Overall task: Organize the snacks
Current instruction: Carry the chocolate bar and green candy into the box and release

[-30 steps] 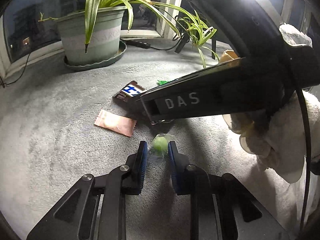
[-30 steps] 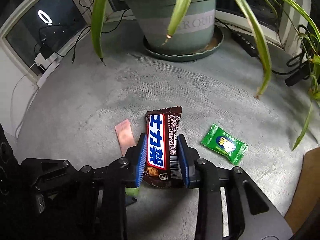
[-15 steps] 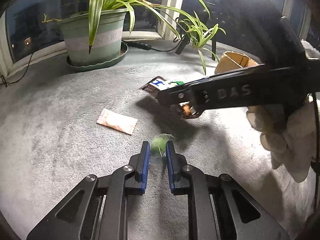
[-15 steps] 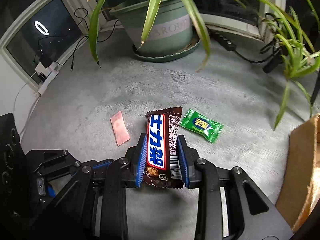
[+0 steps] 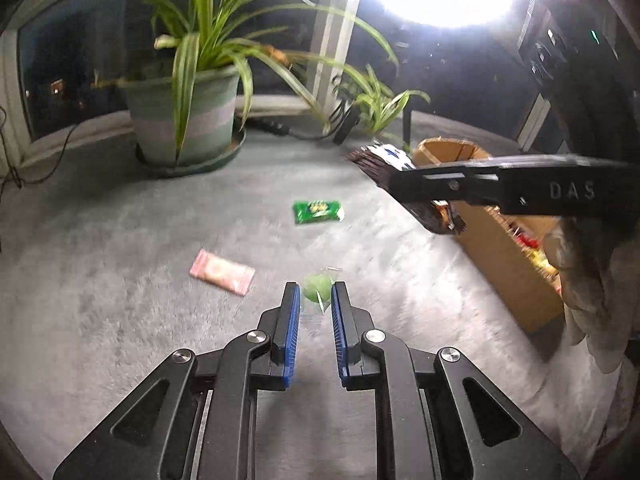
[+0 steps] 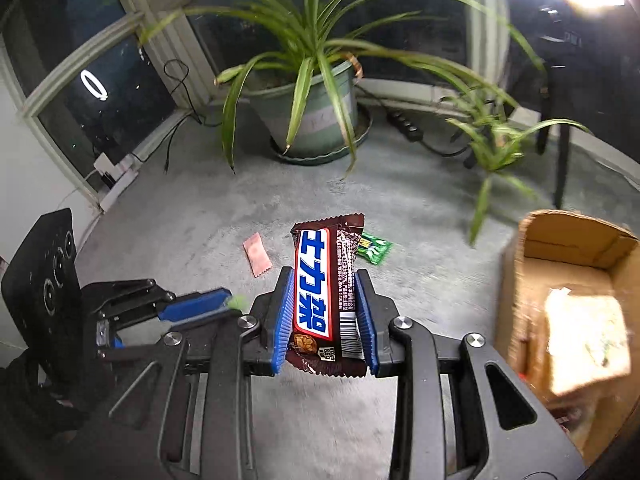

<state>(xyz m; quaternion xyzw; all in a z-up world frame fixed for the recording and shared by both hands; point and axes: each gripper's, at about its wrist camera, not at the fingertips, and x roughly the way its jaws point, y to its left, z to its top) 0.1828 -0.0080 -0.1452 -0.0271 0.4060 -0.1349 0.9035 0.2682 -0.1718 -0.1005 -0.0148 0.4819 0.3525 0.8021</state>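
Currently right tool (image 6: 324, 300) pinches chocolate bar (image 6: 323, 292) near cardboard box (image 6: 568, 304); left tool (image 5: 316, 300) pinches green candy (image 5: 317, 287).

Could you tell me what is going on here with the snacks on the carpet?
A person is tidying snacks with a gripper in each hand. The right gripper is shut on a chocolate bar, held above the carpet beside an open cardboard box. The left gripper is shut on a small green candy. A pink packet and a green packet lie on the carpet.
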